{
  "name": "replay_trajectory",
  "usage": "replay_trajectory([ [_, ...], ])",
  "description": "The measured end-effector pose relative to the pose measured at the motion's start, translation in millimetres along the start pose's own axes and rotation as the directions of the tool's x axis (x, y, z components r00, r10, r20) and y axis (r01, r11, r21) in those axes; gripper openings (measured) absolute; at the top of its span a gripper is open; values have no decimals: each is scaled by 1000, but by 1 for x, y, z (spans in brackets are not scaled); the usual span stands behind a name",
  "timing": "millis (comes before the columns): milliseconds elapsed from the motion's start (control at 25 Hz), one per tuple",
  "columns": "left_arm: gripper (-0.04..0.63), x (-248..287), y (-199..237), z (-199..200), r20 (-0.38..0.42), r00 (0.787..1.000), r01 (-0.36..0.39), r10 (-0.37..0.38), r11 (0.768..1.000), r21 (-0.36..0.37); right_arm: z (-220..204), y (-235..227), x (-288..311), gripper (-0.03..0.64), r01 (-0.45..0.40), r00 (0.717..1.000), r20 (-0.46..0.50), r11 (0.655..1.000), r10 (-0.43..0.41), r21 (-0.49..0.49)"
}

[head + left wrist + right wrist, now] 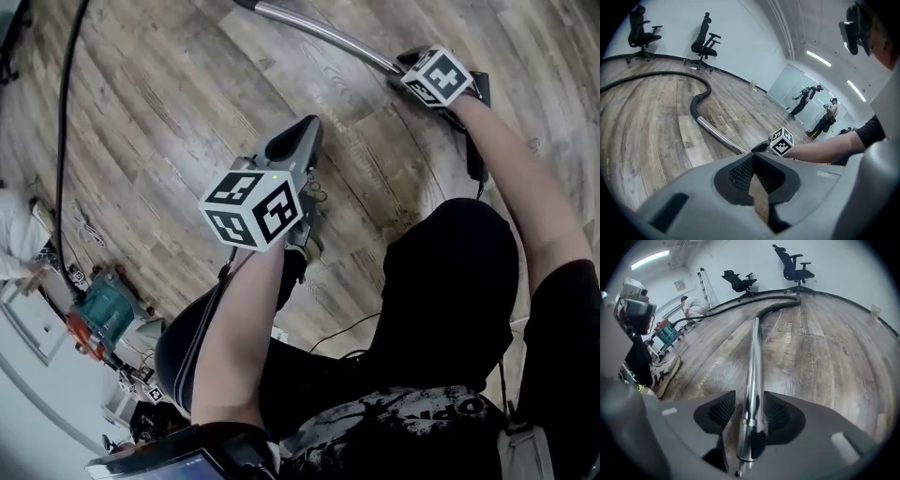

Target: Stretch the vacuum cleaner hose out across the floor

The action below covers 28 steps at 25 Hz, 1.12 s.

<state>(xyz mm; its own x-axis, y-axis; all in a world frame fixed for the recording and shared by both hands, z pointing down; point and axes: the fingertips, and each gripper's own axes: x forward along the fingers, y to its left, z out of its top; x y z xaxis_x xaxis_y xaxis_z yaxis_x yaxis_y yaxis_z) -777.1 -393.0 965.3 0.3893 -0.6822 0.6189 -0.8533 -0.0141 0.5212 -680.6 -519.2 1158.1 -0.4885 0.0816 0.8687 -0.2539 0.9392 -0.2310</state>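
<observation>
Well, nearest the person the left gripper hangs over the floor with its jaws pressed together on nothing. Just beyond, the right gripper is spread and straddles the end of the steel tube, pads close on both sides but, as far as I can see, not clamped. The tube lies on the boards and joins the black hose, which bends sharply and then runs off towards the chairs. I'd close squarely on the tube, keep it low, and pull steadily away so that bend straightens without kinking.
</observation>
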Motion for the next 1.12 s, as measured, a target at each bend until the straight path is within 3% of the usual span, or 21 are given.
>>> replay_trajectory([
  [80, 2, 2, -1, -5, 10, 1000, -2, 2, 1000, -24, 4, 6, 8, 228, -10, 1000, -25, 1000, 11, 4],
  [240, 2, 3, 3, -12, 23, 1000, -14, 16, 997, -70, 1, 18, 42, 226, -8, 993, -118, 997, 0, -72],
  [320, 2, 4, 8, -10, 49, 999, -13, 18, 994, -111, -10, 11, 48, 222, 30, 986, -162, 994, -48, -107],
  [480, 2, 5, 23, -8, 94, 995, -21, 39, 981, -191, 3, 12, 47, 183, 40, 998, -44, 997, -43, -70],
  [600, 3, 13, 30, -16, 112, 992, -27, 58, 965, -260, -1, 20, 46, 181, 9, 998, -65, 999, -11, -32],
  [680, 64, 22, 33, -23, 114, 992, -19, 56, 953, -301, -5, 28, 41, 181, -30, 997, -76, 1000, 29, -9],
  [840, 97, 52, 40, -43, 116, 992, 6, 45, 914, -405, -35, 37, 18, 179, -43, 990, -132, 999, 43, 9],
  [1040, 207, 131, 18, -71, 100, 992, 122, -83, 855, -505, -74, 42, -34, 181, 20, 976, -217, 1000, -24, -20],
  [1120, 235, 169, 3, -78, 136, 983, 178, -122, 807, -563, -86, 47, -53, 179, 42, 973, -225, 998, -49, -37],
])
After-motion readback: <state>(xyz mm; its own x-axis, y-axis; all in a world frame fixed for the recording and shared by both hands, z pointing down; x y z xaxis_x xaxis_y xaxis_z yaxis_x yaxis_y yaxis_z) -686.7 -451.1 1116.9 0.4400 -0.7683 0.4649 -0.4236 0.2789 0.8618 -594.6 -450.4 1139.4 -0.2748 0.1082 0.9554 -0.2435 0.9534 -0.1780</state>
